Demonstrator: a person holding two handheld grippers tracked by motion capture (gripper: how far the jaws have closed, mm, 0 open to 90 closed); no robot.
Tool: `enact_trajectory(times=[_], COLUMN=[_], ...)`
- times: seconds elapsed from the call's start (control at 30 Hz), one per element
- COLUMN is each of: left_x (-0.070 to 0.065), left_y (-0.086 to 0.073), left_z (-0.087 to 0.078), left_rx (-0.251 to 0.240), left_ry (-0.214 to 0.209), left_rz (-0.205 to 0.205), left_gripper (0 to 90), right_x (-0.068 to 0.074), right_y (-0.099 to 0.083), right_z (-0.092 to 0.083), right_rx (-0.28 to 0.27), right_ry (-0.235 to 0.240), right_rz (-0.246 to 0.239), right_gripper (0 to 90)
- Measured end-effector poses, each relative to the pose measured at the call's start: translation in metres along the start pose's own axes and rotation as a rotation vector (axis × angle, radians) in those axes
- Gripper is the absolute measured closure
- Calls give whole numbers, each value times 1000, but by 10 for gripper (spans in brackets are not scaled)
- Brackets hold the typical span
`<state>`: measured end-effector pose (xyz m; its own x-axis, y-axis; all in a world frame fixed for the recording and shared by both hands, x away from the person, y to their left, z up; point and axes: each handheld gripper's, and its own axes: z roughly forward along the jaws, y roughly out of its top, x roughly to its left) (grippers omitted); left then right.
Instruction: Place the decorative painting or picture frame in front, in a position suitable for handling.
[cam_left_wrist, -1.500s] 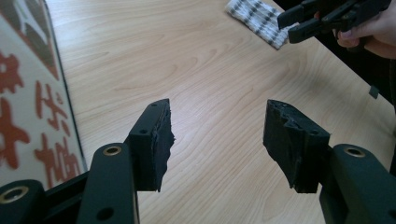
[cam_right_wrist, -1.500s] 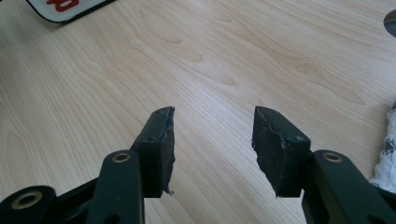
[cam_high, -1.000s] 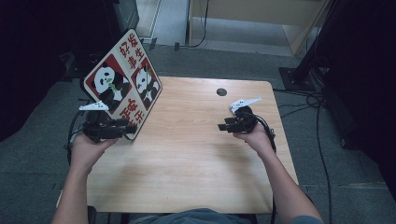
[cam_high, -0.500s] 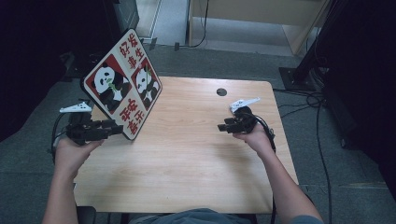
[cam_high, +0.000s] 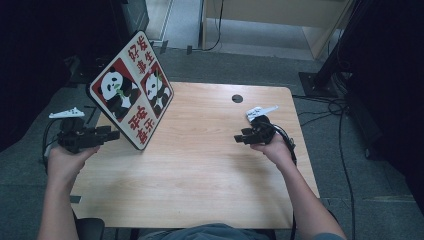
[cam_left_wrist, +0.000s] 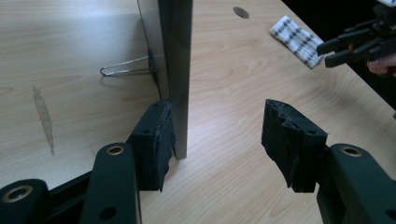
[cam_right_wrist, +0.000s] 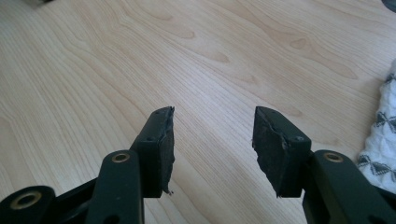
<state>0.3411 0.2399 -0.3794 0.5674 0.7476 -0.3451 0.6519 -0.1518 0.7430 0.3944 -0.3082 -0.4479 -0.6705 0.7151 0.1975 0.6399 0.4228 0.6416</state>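
A square sign board (cam_high: 131, 102) with two pandas and red characters stands tilted at the table's left side. My left gripper (cam_high: 114, 134) hovers at the table's left edge, just short of the board's lower left corner, jaws open. In the left gripper view (cam_left_wrist: 217, 126) the board's grey edge (cam_left_wrist: 176, 70) rises between the jaws, close beside the left pad (cam_left_wrist: 156, 140); the right pad stands well apart. My right gripper (cam_high: 241, 137) hangs open over bare wood at the table's right (cam_right_wrist: 212, 126), nothing between its fingers.
A thin wire stand (cam_left_wrist: 123, 67) props the board from behind. A checked cloth (cam_left_wrist: 296, 39) lies on the wooden table (cam_high: 200, 165) beside the right gripper, its edge (cam_right_wrist: 380, 135) at that view's right. A dark round hole (cam_high: 237, 98) sits near the far edge.
My left hand has drawn its gripper leftward, off the board toward the table's left edge. The board and the right hand have stayed put.
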Motion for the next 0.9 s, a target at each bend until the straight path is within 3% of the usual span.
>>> enact_trajectory(times=[0.3,0.43,0.6,0.9], left_x=[8,12,15,14], left_y=[17,26,34,65], left_z=[4,2,0,-10], left_rx=[-13,-15,-26,-7], left_ry=[9,30,18,50], left_rz=[-12,-9,-29,-17], left_gripper=[436,436,438,436], right_x=[5,7,7,5], right_y=[-5,-7,-7,-6], right_z=[-12,-12,-12,-9], right_rx=[-80,-81,-74,-67], right_ry=[7,7,4,8], right_rz=[-28,-38,-32,-33], right_gripper=[491,490,490,487])
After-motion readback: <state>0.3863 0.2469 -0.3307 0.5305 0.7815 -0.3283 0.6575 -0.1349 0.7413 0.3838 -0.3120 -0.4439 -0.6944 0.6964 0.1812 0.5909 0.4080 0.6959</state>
